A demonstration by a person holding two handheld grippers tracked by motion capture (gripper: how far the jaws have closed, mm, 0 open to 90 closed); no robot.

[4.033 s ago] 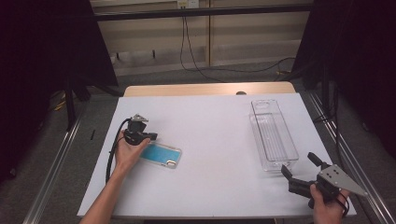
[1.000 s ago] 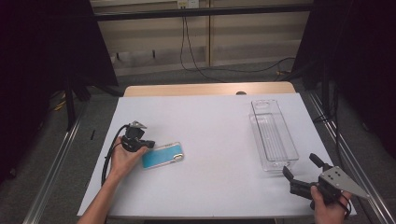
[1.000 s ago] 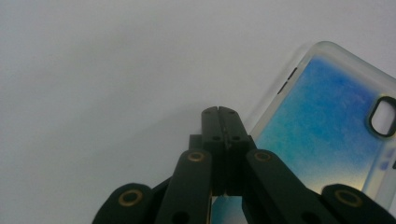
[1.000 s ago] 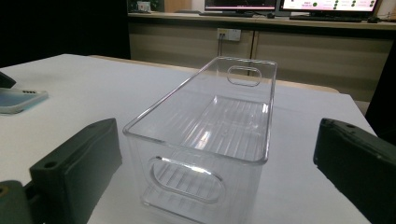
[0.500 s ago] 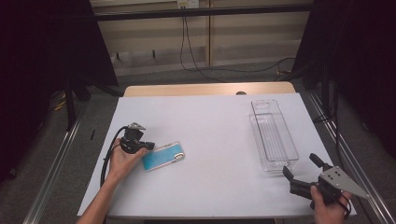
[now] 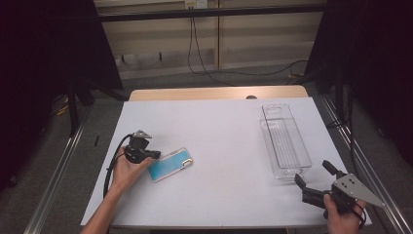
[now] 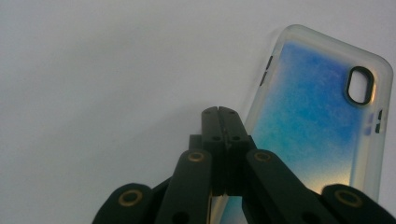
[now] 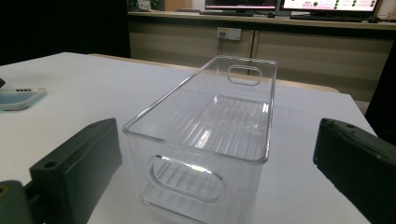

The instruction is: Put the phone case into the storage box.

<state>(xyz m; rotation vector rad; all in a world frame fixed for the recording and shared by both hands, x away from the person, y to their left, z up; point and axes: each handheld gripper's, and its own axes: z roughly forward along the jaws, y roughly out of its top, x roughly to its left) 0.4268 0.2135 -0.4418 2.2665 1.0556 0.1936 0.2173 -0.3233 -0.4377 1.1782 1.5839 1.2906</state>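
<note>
Phone case [image 7: 317, 126], translucent with blue shimmer, lies flat beside the closed left claw [image 7: 218, 112]; right claw [image 6: 314, 179] gapes.

The left tool's [image 7: 218, 111] two black jaws stood pressed together, tips just beside the long edge of a translucent blue phone case [image 7: 317, 116] lying flat on the white counter [image 7: 102, 79], its camera cutout at the far corner.

Even overhead light falls on the white surface [image 6: 229, 146], while the room around it sinks into near black. Glare streaks the clear bin [image 8: 210, 140]. The left tongs [image 7: 219, 116] throw a soft shadow, and near parts of both tongs blur.
</note>
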